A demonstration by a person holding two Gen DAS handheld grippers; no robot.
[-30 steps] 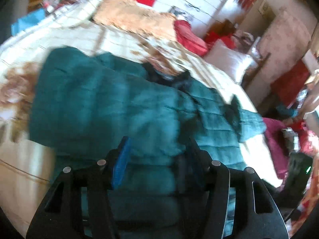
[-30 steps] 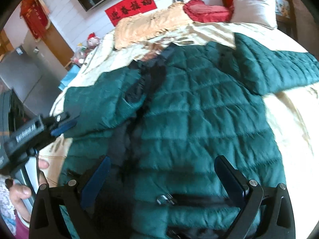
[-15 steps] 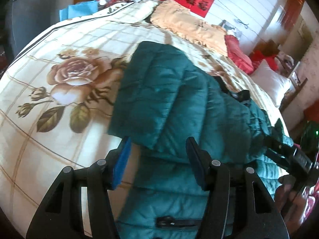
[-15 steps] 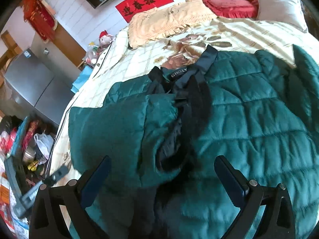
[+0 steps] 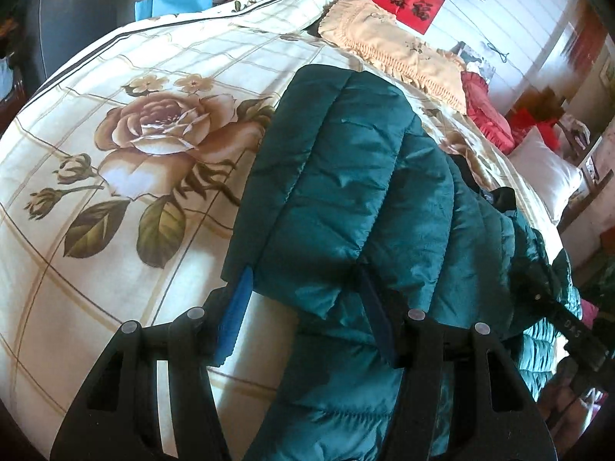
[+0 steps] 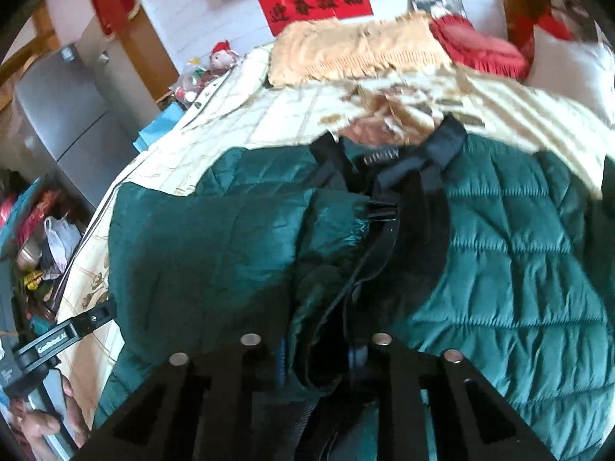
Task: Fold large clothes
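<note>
A dark green quilted down jacket (image 5: 365, 199) with a black collar lies spread on the bed, its left sleeve folded over the body. My left gripper (image 5: 303, 296) is open, its blue pads either side of the sleeve's cuff edge without pinching it. In the right wrist view the jacket (image 6: 519, 249) fills the frame with its black front placket (image 6: 403, 230) down the middle. My right gripper (image 6: 319, 357) has closed on the jacket's front edge near the hem, with fabric bunched between the pads.
The bed has a cream sheet with a rose print (image 5: 153, 123). A yellow fringed blanket (image 6: 357, 50), red cushion (image 6: 480, 50) and white pillow (image 6: 569, 69) lie at the head. A grey fridge (image 6: 57, 115) and floor clutter stand left of the bed.
My right gripper has gone from wide open to closed on the jacket's front edge. My left gripper has moved in closer to the folded sleeve and stayed open.
</note>
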